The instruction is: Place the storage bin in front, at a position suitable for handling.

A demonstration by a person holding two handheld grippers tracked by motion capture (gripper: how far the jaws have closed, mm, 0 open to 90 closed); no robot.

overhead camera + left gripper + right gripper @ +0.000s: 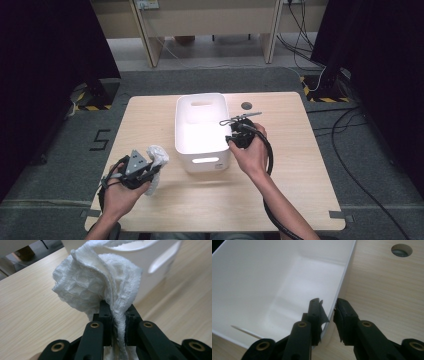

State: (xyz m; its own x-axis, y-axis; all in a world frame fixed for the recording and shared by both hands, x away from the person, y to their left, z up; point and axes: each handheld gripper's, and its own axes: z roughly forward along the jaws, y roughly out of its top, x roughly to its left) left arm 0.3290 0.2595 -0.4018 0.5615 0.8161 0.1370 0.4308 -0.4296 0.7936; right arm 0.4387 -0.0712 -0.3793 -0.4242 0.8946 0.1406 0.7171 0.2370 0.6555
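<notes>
My left gripper [150, 168] is at the table's front left, left of the bin, and is shut on a crumpled white cloth [158, 155]. In the left gripper view the cloth [95, 282] bunches up above the jaws of the left gripper [117, 312], with a fold pinched between the pads. An open white plastic bin [202, 98] stands in the middle of the table. My right gripper [235, 136] sits at its right wall. In the right gripper view the right gripper [328, 308] straddles the bin's rim [342, 282], one jaw inside and one outside, pressing on the wall.
The wooden table [300, 170] has a round cable hole [246, 105] behind the bin's right corner, also visible as the hole [401, 250] in the right gripper view. Grey carpet, dark curtains and cables surround the table. The bin's inside [274, 277] holds nothing I can see.
</notes>
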